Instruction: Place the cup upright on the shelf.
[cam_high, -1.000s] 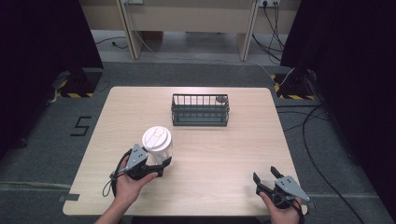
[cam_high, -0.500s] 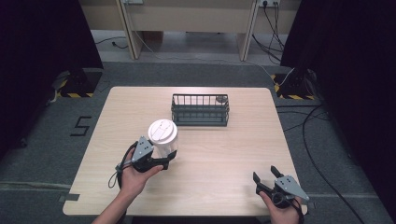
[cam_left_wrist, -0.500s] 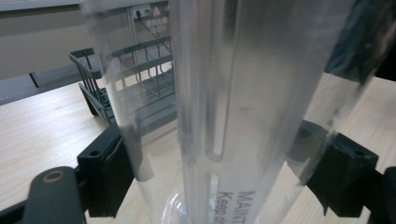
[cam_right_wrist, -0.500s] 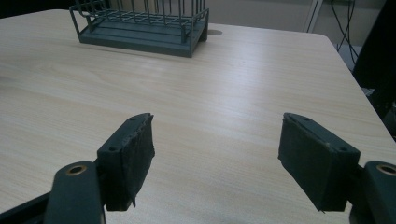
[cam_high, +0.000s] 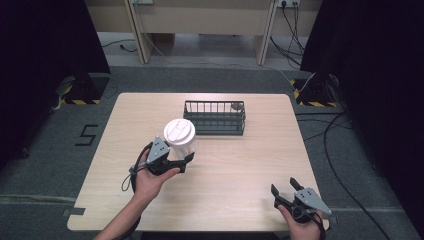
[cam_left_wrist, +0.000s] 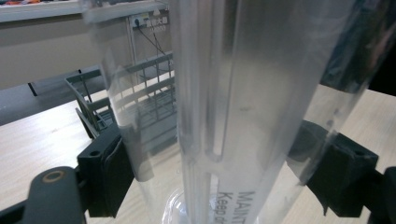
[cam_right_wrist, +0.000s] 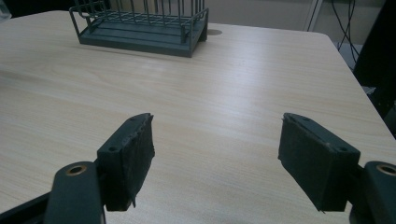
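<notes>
**Cup held above the table**

On the pale wooden table (cam_high: 225, 170), a dark wire basket (cam_high: 215, 117) sits at 12 o'clock. The left gripper (cam_high: 182, 159) clamps a clear lidded plastic cup (cam_high: 180, 137). At 5 o'clock, the right gripper (cam_high: 284, 191) is spread, grasping nothing.

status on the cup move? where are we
Done: the left gripper has its jaws closed on the clear lidded cup. In hand: the cup is carried upright, short of the wire basket; whether it is clear of the table is hard to tell. Left, probably: getting it into the basket, if that is the goal. The right gripper sits open and idle at the table's near edge.
</notes>
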